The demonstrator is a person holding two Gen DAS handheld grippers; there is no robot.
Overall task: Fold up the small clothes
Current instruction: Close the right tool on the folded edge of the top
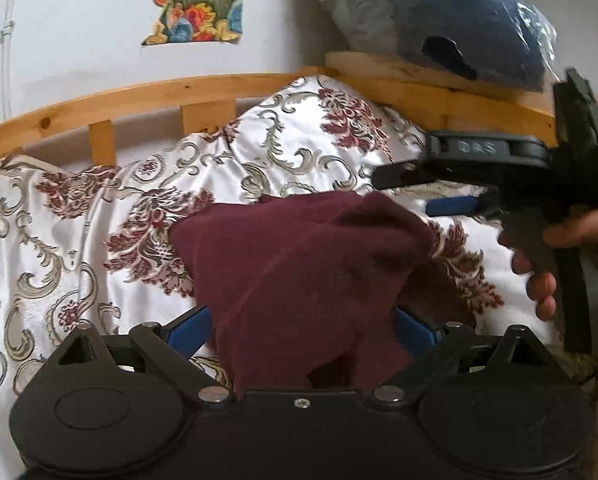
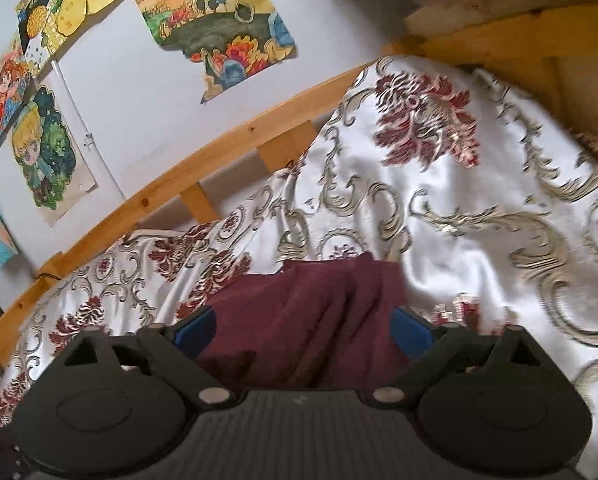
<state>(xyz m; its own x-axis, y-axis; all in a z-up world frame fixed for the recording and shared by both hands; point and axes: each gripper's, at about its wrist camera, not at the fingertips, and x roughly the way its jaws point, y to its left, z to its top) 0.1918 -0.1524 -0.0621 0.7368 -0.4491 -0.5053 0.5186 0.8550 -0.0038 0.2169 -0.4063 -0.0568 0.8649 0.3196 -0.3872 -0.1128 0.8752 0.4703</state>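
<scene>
A small maroon garment (image 1: 299, 264) lies bunched over the patterned white bedspread (image 1: 79, 240). My left gripper (image 1: 301, 328) is shut on its near edge, and the cloth drapes over and hides the blue fingertips. My right gripper (image 1: 439, 196) shows at the right in the left wrist view, held by a hand, with its blue fingers at the garment's far right corner. In the right wrist view the right gripper (image 2: 303, 332) is shut on the maroon garment (image 2: 311, 312), which fills the gap between its blue pads (image 2: 411, 332).
A wooden bed rail (image 1: 139, 100) runs along the back before a white wall with cartoon posters (image 2: 219, 28). A bagged blue-grey bundle (image 1: 459, 16) rests on the wooden ledge at the upper right. A covered pillow mound (image 2: 439, 152) rises behind the garment.
</scene>
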